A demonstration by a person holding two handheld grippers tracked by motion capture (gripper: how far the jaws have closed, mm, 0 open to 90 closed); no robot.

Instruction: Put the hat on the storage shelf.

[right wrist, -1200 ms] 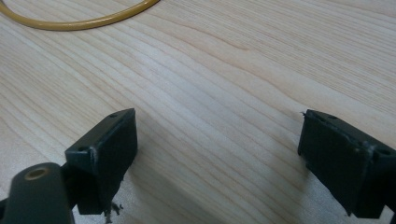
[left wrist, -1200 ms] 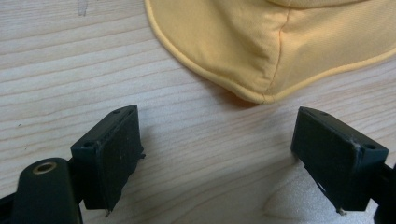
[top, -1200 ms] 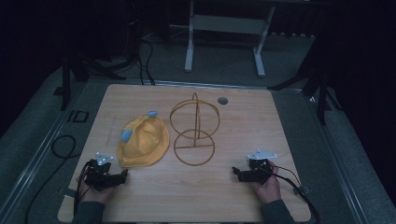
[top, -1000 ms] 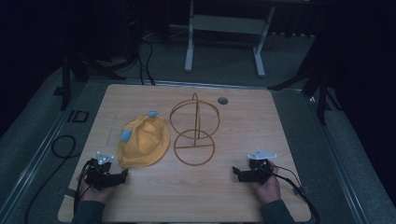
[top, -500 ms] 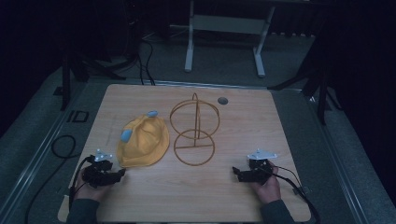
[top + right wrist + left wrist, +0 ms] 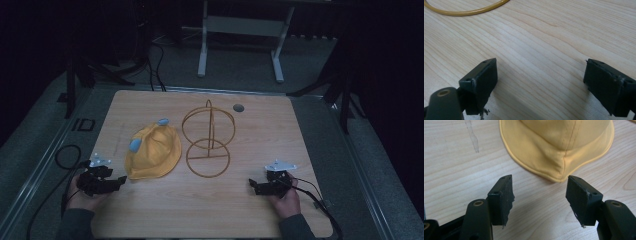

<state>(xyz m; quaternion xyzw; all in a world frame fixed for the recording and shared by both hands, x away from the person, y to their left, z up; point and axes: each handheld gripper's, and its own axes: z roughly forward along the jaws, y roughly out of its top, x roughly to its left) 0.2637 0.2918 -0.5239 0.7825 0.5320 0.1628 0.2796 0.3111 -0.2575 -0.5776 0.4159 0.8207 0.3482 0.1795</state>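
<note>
A yellow bucket hat (image 6: 151, 151) with two pale blue patches lies flat on the wooden table (image 6: 300, 135), left of centre. Its brim (image 6: 554, 167) sits just ahead of my left gripper (image 6: 540, 200), whose jaws stand open and hold nothing. That gripper (image 6: 120, 181) rests at the table's front left, close to the hat's near edge. A gold wire hat stand (image 6: 208, 145) stands at mid-table beside the hat. My right gripper (image 6: 254, 186) is open at the front right, over bare wood (image 6: 541, 82), with the stand's base ring (image 6: 469, 11) farther ahead.
A small grey round disc (image 6: 238, 107) lies near the table's far edge. A metal frame (image 6: 240, 30) stands on the floor behind the table. Cables (image 6: 60, 160) trail off the table's left and right sides.
My left gripper has shifted slightly to the right, closer to the hat's brim. The right gripper, hat and stand have stayed put.
</note>
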